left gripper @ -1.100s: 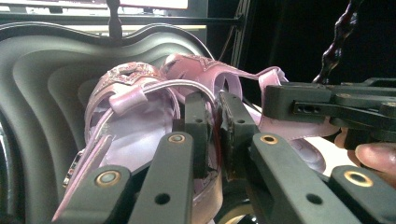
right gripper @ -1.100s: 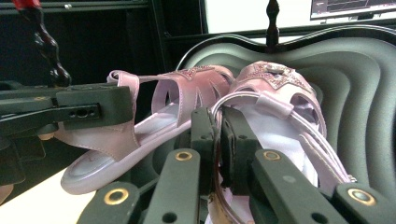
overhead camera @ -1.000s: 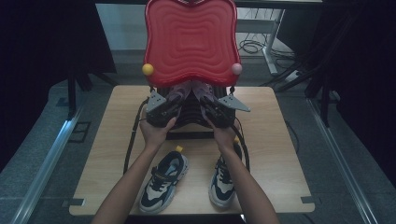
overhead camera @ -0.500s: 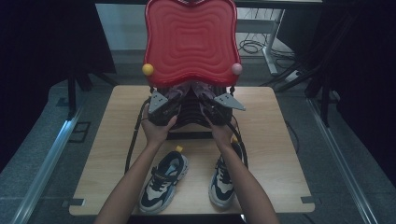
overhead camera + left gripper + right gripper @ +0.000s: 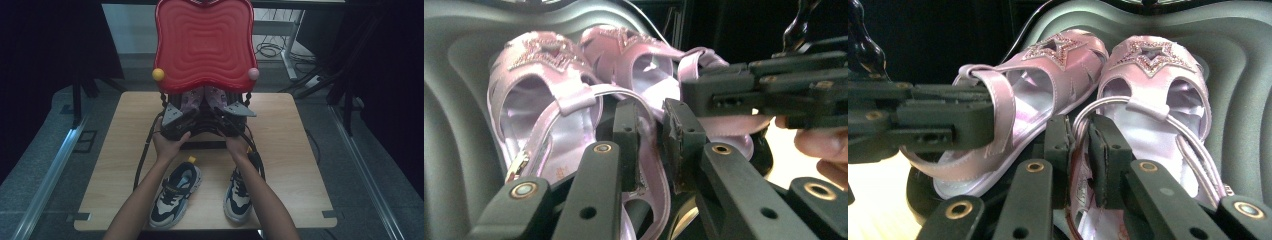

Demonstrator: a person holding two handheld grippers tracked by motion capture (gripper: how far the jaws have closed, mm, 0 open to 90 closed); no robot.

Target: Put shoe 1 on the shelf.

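Two pink sandals with glittery stars (image 5: 192, 97) (image 5: 218, 95) lie side by side on a dark rack shelf under a red wavy top (image 5: 205, 42). My left gripper (image 5: 182, 117) (image 5: 651, 107) has the heel edge of its sandal (image 5: 549, 100) between its jaws. The strap lies against one pad (image 5: 626, 145) with a thin gap at the other; the jaws have just been opening. My right gripper (image 5: 227, 112) (image 5: 1079, 122) likewise straddles the heel straps of the other sandal (image 5: 1148, 75), and its jaws have just been opening too. Each gripper also shows in the other's view (image 5: 764, 95) (image 5: 923, 125).
A pair of dark and white sneakers (image 5: 175, 192) (image 5: 239, 195) stands near the front of the wooden table (image 5: 295, 150), between my forearms. A yellow ball (image 5: 158, 74) and a pink ball (image 5: 253, 73) sit at the red top's lower corners. Cables trail from both grippers.
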